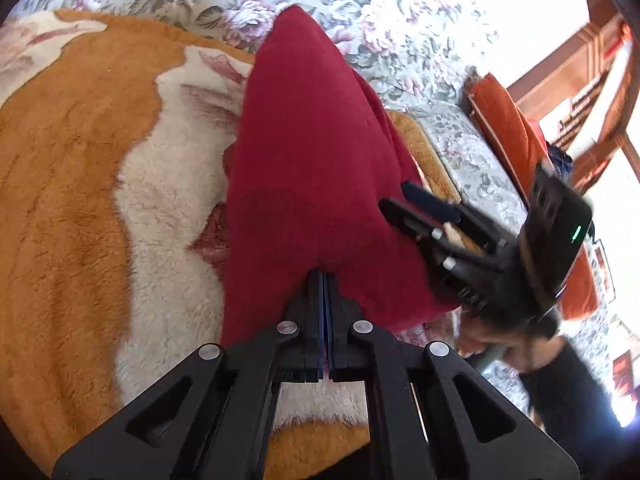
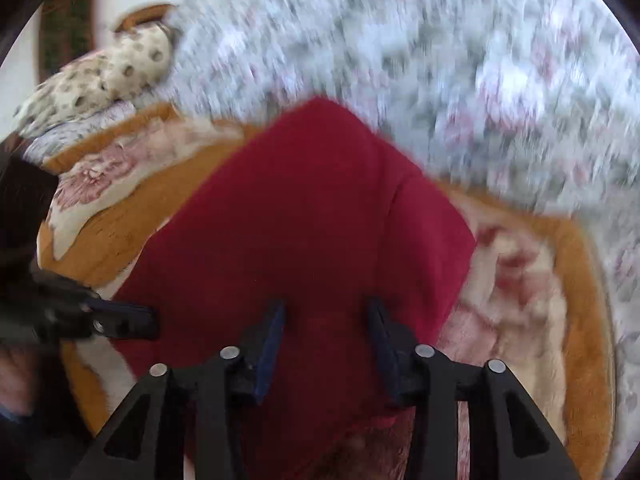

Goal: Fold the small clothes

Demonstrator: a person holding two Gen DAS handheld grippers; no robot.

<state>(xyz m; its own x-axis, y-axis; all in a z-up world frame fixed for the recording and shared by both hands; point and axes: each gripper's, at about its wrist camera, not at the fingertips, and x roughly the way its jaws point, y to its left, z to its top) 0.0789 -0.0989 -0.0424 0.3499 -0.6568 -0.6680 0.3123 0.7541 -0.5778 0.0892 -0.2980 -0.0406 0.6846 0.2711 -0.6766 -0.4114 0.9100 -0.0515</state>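
Jaws of the left gripper (image 1: pixel 325 280), low centre of its view, pinch the red cloth's (image 1: pixel 304 168) near edge; the right gripper (image 2: pixel 326 312) stands half open over it, gripping nothing. Beyond lies the fleece blanket (image 1: pixel 80 160). One-sided tension could skew the fold.

Light: I see bright daylight from the window (image 1: pixel 516 12), blown out white.
Blur: my right view smears the floral cover (image 2: pixel 460 80).
Edges: fisheye bending, dark corners.
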